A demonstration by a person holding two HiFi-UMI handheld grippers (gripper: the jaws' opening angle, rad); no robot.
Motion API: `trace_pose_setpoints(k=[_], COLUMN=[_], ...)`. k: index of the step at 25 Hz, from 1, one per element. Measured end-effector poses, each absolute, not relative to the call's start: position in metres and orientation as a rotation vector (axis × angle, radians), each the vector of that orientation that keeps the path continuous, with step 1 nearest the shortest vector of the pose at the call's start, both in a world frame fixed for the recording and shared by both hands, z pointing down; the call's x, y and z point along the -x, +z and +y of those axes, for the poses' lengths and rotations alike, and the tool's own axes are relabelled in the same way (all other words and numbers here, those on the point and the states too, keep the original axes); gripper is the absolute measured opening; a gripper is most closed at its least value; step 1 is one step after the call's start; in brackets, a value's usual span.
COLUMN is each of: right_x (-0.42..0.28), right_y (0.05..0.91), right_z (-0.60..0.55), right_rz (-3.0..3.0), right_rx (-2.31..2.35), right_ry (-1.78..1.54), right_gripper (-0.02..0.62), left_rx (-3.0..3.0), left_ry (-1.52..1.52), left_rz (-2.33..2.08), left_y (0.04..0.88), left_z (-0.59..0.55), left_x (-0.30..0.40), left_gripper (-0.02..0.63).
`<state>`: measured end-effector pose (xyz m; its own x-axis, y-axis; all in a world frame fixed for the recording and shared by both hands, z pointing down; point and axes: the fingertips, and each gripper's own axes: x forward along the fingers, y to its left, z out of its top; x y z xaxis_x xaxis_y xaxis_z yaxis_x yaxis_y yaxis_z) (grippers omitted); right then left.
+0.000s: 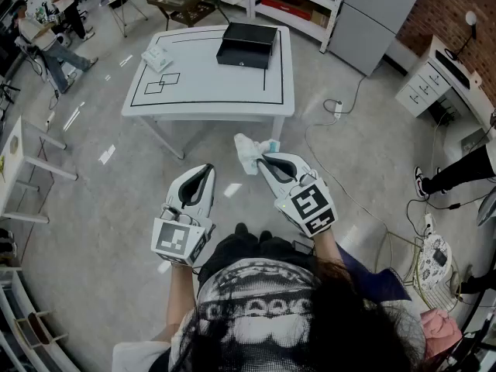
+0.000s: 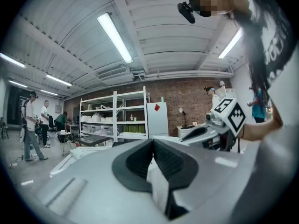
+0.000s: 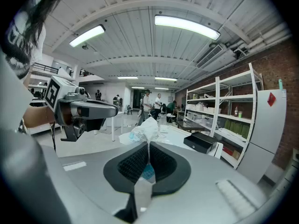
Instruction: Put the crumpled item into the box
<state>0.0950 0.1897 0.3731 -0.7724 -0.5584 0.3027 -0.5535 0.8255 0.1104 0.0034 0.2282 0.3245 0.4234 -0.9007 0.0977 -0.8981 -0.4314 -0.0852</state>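
Holding the wad [image 1: 249, 152] in mid-air short of the table [image 1: 201, 91], we rate the task approx. half done: the right gripper [image 1: 264, 160] has its jaws pinched on the wad, and the box [image 1: 247, 45] at the table's far edge is w/o it. Left gripper [image 1: 203, 173]: jaws pressed together, empty. Still to do: carry past the near edge, release in box. Floor ahead is open; cable [image 1: 306, 134] lies to the right.
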Motion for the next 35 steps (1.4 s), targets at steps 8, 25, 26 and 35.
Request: trace_pose_setpoints(k=[8, 25, 26, 35], right_x=[-0.075, -0.012, -0.009, 0.012], right_y=[0.374, 0.385, 0.385, 0.394], right_z=[0.188, 0.173, 0.172, 0.163], right_rz=[-2.686, -2.647, -2.646, -2.621], right_rx=[-0.865, -0.874, -0.875, -0.888], right_ry=[0.012, 0.021, 0.020, 0.040], right_gripper=[0.017, 0.017, 0.017, 0.017], left_rx=[2.649, 2.707, 2.708, 2.753], left_ry=[-0.185, -0.175, -0.161, -0.148], left_rz=[1.670, 1.602, 1.593, 1.567], left_y=[0.328, 0.340, 0.341, 0.352], left_z=[0.225, 0.206, 0.204, 0.196], left_x=[0.020, 0.074, 0.076, 0.093], left_gripper=[0.000, 0.000, 0.000, 0.000])
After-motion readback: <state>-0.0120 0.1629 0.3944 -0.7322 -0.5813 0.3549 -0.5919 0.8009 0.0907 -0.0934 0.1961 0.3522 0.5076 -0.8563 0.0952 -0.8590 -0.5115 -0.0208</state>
